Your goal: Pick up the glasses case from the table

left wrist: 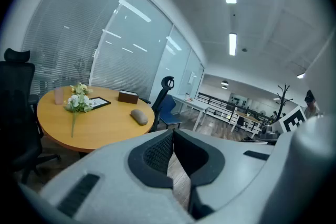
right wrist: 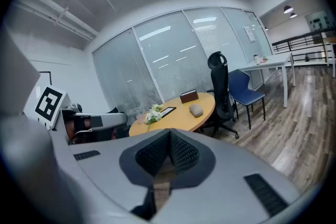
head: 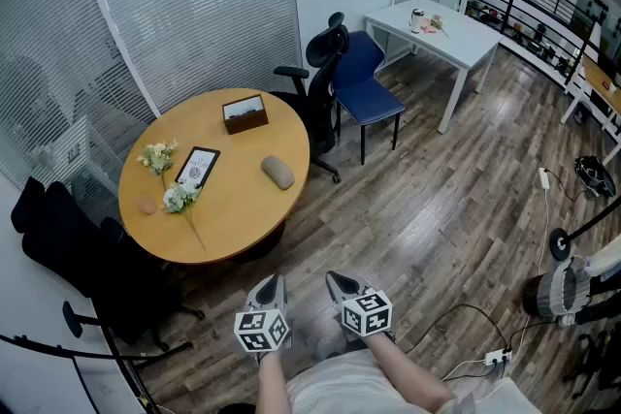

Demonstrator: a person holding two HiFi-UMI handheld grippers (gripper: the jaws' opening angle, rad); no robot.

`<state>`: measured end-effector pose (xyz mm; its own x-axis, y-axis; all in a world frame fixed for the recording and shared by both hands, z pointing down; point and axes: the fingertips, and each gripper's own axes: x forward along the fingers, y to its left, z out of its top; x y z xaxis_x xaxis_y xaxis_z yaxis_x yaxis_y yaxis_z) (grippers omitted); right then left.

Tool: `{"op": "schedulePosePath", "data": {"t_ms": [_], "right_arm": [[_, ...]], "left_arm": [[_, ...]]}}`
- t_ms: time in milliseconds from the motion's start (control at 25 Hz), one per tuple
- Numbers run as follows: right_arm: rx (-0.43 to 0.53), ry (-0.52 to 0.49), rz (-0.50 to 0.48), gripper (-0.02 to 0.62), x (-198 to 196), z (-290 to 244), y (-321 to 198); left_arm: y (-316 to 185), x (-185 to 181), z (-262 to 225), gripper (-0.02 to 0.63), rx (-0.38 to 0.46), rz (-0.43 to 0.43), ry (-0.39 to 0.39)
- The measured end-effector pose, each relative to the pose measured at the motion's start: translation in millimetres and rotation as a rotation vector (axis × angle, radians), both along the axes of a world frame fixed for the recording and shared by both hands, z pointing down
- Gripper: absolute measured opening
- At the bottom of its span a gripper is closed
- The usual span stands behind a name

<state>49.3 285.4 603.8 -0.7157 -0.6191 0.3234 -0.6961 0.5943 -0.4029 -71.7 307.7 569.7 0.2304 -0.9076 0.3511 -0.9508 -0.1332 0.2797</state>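
With our left gripper (head: pixel 273 282) and right gripper (head: pixel 337 279) both empty, fingers (left wrist: pixel 157 152) pressed together, we risk nudging the glasses case (head: pixel 277 173), centre-left on the worktop (head: pixel 233 233), off its right edge unless they spread first.

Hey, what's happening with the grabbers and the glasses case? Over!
Left gripper, right gripper: shut, empty. Glasses case lying on round table, untouched. No obstacle seen.

The bottom edge of the head view cuts off the person's forearms (head: pixel 406 373). The small pink thing (head: pixel 147 205) on the round table (head: pixel 243 228) is too small to identify.
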Motion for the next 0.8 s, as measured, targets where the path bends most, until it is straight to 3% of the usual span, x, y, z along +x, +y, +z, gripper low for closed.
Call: {"op": "schedulePosePath", "data": {"t_ms": [480, 800], "right_arm": [[-0.013, -0.053, -0.012, -0.002, -2.3, 0.6, 11.6], [-0.048, -0.085, -0.027, 0.083, -14.0, 10.8, -10.8]], "left_arm": [[11.5, -6.2, -1.1, 0.011, 0.014, -0.02, -0.015], [-10.3, -21.8, 4.6, 0.012, 0.003, -0.055, -0.016]]}}
